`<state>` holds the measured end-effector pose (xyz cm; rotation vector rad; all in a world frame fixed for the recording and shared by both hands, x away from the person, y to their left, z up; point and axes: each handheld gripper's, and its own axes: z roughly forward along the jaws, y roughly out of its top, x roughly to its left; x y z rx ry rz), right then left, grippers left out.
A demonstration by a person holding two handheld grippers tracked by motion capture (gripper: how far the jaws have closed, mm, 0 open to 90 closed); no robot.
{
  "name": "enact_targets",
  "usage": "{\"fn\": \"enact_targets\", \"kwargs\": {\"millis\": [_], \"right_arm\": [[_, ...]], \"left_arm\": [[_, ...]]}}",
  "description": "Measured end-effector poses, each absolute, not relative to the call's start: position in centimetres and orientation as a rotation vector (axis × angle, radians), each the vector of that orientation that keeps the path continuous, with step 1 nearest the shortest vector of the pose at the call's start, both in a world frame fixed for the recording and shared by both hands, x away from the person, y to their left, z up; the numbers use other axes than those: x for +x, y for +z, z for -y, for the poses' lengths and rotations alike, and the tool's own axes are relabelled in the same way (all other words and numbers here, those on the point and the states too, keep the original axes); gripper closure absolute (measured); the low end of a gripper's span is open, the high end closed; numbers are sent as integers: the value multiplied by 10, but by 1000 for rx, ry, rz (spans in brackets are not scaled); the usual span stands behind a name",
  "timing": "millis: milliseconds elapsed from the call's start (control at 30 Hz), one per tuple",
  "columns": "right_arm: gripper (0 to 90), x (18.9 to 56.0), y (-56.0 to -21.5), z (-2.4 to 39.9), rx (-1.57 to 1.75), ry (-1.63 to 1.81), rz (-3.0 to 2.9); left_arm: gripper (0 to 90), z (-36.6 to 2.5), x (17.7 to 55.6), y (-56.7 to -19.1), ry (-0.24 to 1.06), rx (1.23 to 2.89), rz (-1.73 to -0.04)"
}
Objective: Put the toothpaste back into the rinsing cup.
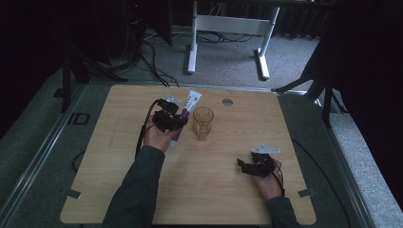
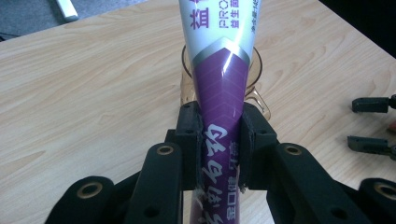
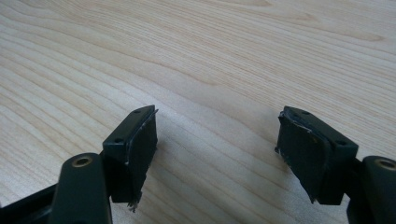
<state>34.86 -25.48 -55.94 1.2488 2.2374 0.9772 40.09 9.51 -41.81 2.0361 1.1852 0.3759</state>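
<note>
Left gripper: jaws pinched on the purple lower part of the toothpaste tube, low enough, I'd say, to steer the white end.
Tube: held off the wooden table, just left of the glass mug, apparently lining up to go in.
Mug: upright, mid-table, empty.
Right gripper: jaws spread, nothing between them, resting low near the right edge, seemingly kept clear.
</note>
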Motion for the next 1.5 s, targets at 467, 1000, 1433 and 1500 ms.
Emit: {"fn": "enact_targets", "kwargs": {"millis": [467,1000,1433,1500], "right_arm": [[283,349,-559,255,1250,978,-2237],[283,349,-559,255,1251,978,-2236],[283,349,-559,255,1251,978,-2236],[283,349,-559,255,1251,977,-2236]], "left_arm": [[730,-96,405,-420,401,1994,-1198],[730,-100,409,-421,418,1934,-1213],[730,-100,413,-419,432,1900,-1198],[730,-98,414,-417,437,1895,-1192]]}}
